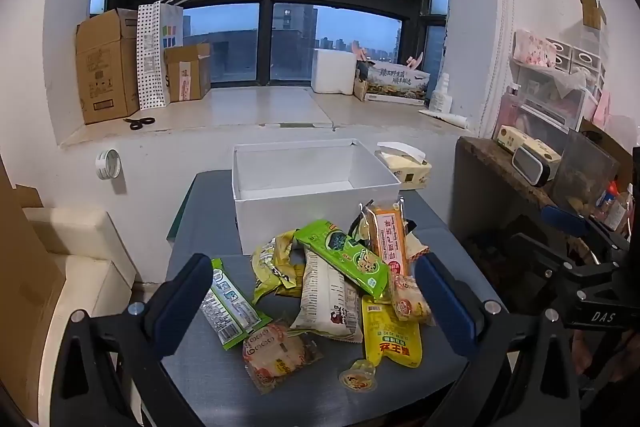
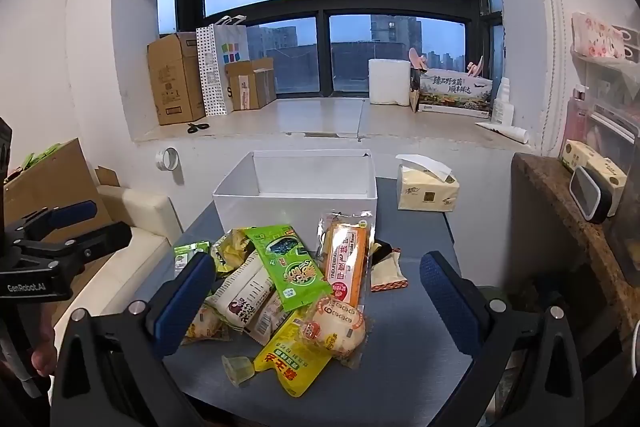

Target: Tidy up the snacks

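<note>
A pile of snack packets lies on the grey table (image 1: 224, 379) in front of an empty white box (image 1: 312, 183). On top are a bright green packet (image 1: 344, 259), an orange cake bar (image 1: 390, 239), a white packet (image 1: 326, 297) and a yellow pouch (image 1: 390, 335). A small jelly cup (image 1: 357, 375) sits at the near edge. My left gripper (image 1: 316, 299) hangs open above the pile, touching nothing. In the right wrist view the same green packet (image 2: 290, 265), orange bar (image 2: 348, 263), yellow pouch (image 2: 294, 361) and white box (image 2: 296, 199) show. My right gripper (image 2: 318, 301) is open too, with nothing held.
A tissue pack (image 2: 426, 191) stands right of the box. A dark side shelf (image 2: 560, 211) with clutter is at the right, a cream cushion (image 1: 76, 247) at the left. Cardboard boxes (image 1: 108, 67) and scissors (image 1: 139, 123) sit on the window sill behind.
</note>
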`<state>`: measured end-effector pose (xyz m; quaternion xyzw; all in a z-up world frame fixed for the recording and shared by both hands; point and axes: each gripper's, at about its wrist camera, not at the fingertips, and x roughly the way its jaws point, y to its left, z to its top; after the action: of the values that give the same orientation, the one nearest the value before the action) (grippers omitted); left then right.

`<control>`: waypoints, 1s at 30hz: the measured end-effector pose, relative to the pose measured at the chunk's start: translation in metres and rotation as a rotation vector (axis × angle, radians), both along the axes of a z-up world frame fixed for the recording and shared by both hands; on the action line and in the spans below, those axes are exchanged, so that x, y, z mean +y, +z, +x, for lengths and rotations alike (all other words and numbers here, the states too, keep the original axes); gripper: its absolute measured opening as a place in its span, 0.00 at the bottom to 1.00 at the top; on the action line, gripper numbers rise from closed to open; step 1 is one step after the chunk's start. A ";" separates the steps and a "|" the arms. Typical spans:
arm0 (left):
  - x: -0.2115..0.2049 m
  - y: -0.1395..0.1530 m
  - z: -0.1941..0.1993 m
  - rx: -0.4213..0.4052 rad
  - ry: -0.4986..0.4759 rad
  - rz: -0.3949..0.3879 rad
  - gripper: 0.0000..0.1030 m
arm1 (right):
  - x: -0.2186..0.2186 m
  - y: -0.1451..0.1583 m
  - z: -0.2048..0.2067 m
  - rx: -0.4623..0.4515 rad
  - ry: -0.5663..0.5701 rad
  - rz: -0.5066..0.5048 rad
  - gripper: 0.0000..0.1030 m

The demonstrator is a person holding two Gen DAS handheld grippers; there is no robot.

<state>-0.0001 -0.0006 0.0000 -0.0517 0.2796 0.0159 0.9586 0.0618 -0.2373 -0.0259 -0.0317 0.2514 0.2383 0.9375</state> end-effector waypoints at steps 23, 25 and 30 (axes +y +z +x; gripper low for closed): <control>-0.001 -0.001 0.001 -0.020 -0.008 0.023 1.00 | 0.001 -0.001 0.000 0.004 0.002 -0.004 1.00; -0.001 -0.001 0.001 -0.016 -0.009 0.018 1.00 | 0.001 -0.001 0.000 0.005 0.002 -0.003 1.00; -0.002 -0.001 0.002 -0.013 -0.012 0.023 1.00 | 0.001 -0.001 0.000 0.004 0.002 -0.003 1.00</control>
<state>0.0018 -0.0027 -0.0009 -0.0393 0.2732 0.0131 0.9611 0.0616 -0.2366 -0.0271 -0.0331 0.2539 0.2388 0.9367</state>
